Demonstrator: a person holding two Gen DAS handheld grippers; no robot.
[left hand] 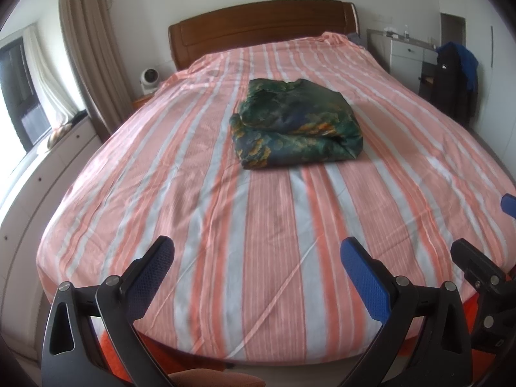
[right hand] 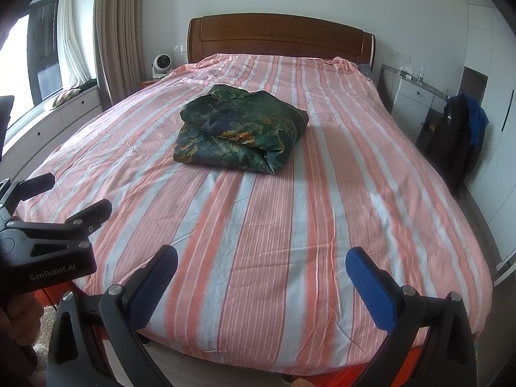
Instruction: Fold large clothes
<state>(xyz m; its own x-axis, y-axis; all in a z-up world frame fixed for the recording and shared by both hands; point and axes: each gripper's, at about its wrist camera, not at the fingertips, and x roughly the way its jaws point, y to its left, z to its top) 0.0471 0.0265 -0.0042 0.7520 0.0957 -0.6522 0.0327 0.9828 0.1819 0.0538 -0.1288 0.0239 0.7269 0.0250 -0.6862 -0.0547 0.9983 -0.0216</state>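
Striped bedsheet (left hand: pixel 258 225) mostly bare; green patterned garment (left hand: pixel 296 125) sits mid-bed, folded into bundle. Left gripper (left hand: pixel 258 267) and right gripper (right hand: pixel 261 274) spread wide, empty, near foot. Folding looks essentially done.

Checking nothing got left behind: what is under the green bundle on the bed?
The green bundle lies directly on the striped sheet. Nothing else shows around its edges; whatever sits beneath it is covered.

Left tongs (left hand: pixel 258 258) and right tongs (right hand: pixel 262 266) gape wide, holding nothing.
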